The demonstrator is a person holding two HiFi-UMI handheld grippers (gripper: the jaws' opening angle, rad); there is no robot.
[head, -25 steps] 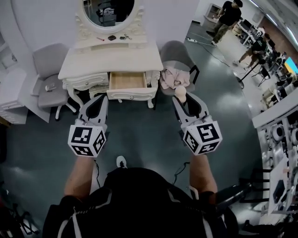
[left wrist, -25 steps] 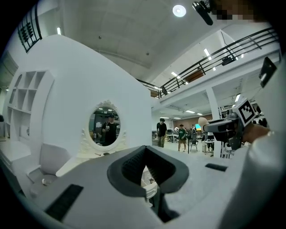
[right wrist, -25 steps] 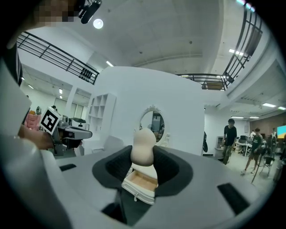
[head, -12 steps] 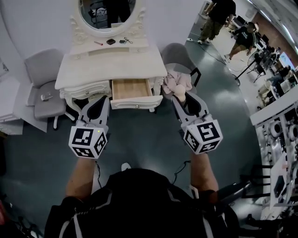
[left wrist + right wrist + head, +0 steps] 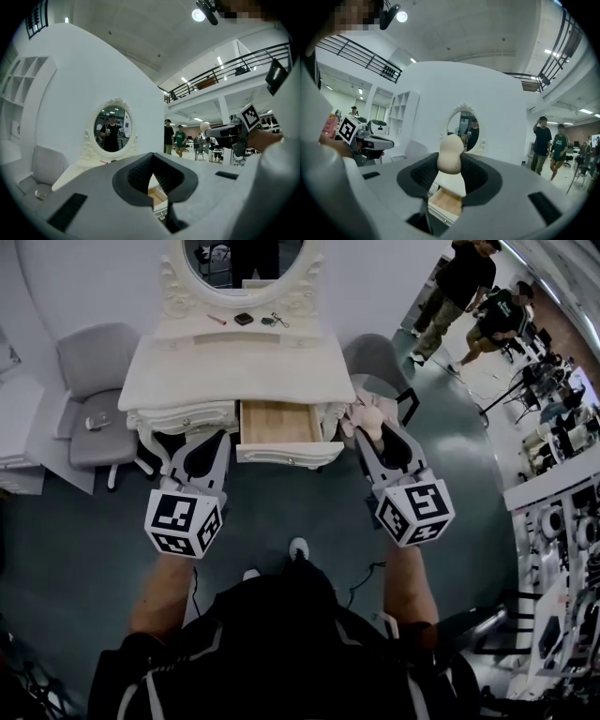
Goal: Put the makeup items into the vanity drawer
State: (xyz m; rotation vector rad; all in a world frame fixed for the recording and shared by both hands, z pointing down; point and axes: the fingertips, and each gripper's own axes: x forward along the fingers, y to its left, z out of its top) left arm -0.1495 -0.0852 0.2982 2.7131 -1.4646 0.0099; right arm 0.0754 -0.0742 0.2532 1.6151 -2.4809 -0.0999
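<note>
Looking down, head view: open drawer (image 5: 278, 422) sits between both tools, left hand-held gripper (image 5: 214, 439) just left of it, right hand-held gripper (image 5: 373, 432) just right. Left gripper view: jaws together, nothing betw. them. Right gripper view: jaws clamped on beige makeup sponge (image 5: 451, 153), still short of drawer. Risk: soft sponge squirts out, drops to floor (image 5: 281, 493).

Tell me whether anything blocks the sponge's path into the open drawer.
Nothing visible does. The right gripper holds the sponge in its jaws, short of the drawer, which stands open and looks empty.
</note>
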